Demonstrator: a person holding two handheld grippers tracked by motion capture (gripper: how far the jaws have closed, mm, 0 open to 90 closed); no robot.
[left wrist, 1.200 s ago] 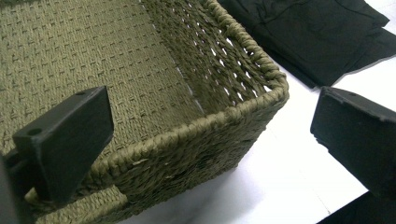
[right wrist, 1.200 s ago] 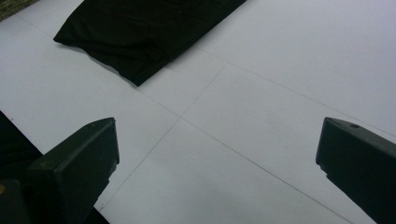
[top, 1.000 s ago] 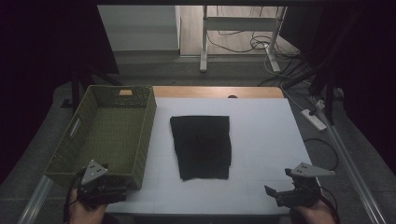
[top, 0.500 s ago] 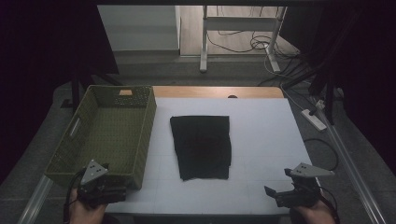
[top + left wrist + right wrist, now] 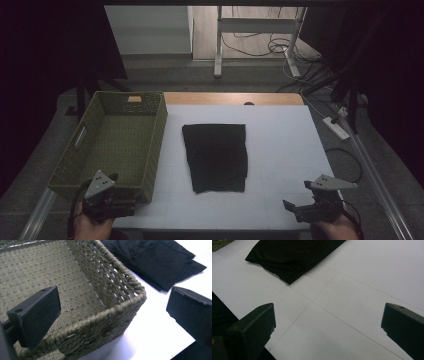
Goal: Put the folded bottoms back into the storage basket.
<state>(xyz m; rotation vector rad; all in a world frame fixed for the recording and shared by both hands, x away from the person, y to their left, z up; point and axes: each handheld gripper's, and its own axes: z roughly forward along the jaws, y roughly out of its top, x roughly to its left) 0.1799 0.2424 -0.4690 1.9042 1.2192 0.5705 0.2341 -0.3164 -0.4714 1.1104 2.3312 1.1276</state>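
Jaws spread on both left gripper (image 5: 131, 206) and right gripper (image 5: 289, 206), apparently flanking folded black cloth (image 5: 216, 156) on the desk (image 5: 285, 135).

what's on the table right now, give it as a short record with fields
surface: white table
cloth: black, folded, flat at the table's middle
basket: green woven, nothing in it, left of the cloth, apart from it
left gripper: open, by the basket's near corner, holding nothing
right gripper: open, over bare table at the near right, holding nothing
contact: neither gripper touches the cloth
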